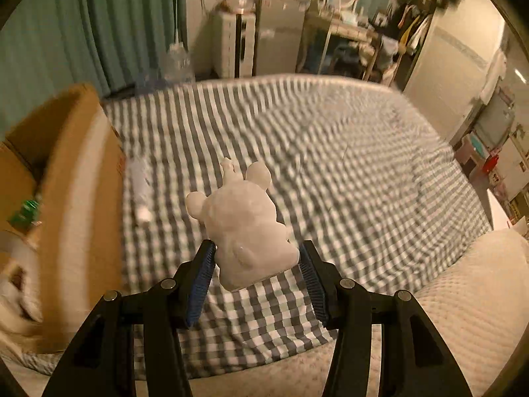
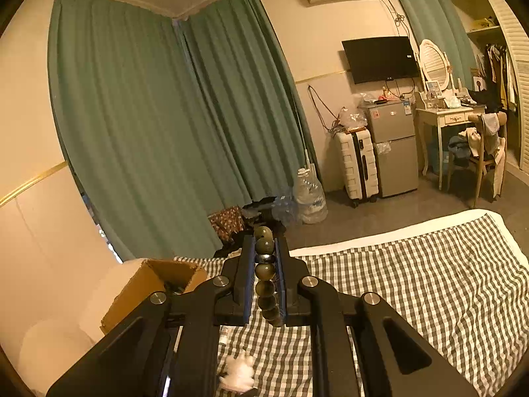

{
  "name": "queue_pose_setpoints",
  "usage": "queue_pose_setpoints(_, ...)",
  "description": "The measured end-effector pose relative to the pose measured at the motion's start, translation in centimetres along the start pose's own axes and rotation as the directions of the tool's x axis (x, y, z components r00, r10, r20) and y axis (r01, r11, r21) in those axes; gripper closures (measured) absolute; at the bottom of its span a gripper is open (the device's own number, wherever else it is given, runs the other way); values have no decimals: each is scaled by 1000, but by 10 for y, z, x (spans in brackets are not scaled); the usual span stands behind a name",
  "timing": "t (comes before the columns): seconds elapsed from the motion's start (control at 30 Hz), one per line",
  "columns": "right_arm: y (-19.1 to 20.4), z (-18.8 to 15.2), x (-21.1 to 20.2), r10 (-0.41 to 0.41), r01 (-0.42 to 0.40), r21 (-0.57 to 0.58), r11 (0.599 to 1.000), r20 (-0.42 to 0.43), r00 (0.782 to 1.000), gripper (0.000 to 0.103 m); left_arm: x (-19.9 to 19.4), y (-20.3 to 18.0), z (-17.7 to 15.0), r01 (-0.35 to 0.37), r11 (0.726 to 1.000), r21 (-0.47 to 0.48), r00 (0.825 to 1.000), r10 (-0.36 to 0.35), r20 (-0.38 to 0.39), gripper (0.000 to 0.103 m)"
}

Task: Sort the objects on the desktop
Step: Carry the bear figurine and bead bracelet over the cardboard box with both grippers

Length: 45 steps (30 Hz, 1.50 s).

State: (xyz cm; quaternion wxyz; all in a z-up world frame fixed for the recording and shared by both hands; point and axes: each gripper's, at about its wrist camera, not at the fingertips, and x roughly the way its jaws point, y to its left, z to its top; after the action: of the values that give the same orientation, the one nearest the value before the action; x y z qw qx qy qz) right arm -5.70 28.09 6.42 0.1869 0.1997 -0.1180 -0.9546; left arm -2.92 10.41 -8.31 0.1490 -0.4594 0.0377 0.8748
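My left gripper [image 1: 256, 253] is shut on a white plush toy [image 1: 244, 221] and holds it above the checked bedspread [image 1: 347, 165], just right of a cardboard box [image 1: 82, 198]. My right gripper [image 2: 264, 248] is shut on a string of dark green beads [image 2: 266, 271] that hangs between its blue pads, raised above the bed. The cardboard box [image 2: 155, 284] lies below and to its left in the right wrist view. The plush toy [image 2: 238, 374] shows blurred at the bottom of that view.
A small white object [image 1: 140, 188] lies on the bedspread beside the box. A green item [image 1: 26, 213] sits inside the box. A quilted cream blanket [image 1: 463, 297] covers the near right of the bed. Curtains [image 2: 148, 115], a suitcase [image 2: 357, 162] and a small fridge [image 2: 393, 145] stand beyond the bed.
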Motion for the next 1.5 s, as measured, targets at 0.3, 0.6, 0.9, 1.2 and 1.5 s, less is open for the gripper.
queue_pose_setpoints(0.3, 46, -1, -22, 37, -35, -33, 999, 47, 998, 92, -100, 38, 15, -57, 998, 17, 978, 53, 201, 50)
queue_pose_setpoints(0.6, 99, -12, -28, 95, -91, -60, 994, 59, 994, 92, -162, 101, 12, -140, 990, -31, 926, 142, 349, 50)
queue_pose_setpoints(0.9, 142, -30, -9, 125, -124, -100, 987, 9, 992, 92, -178, 170, 14, -176, 977, -120, 886, 210, 414, 50)
queue_pose_setpoints(1.2, 181, -60, 40, 162, -174, -144, 974, -90, 983, 92, -155, 228, 10, -159, 970, -182, 912, 215, 350, 50)
queue_pose_setpoints(1.5, 205, -87, 93, 219, -244, -143, 959, -172, 960, 92, -120, 255, 11, -161, 963, -215, 941, 215, 261, 50)
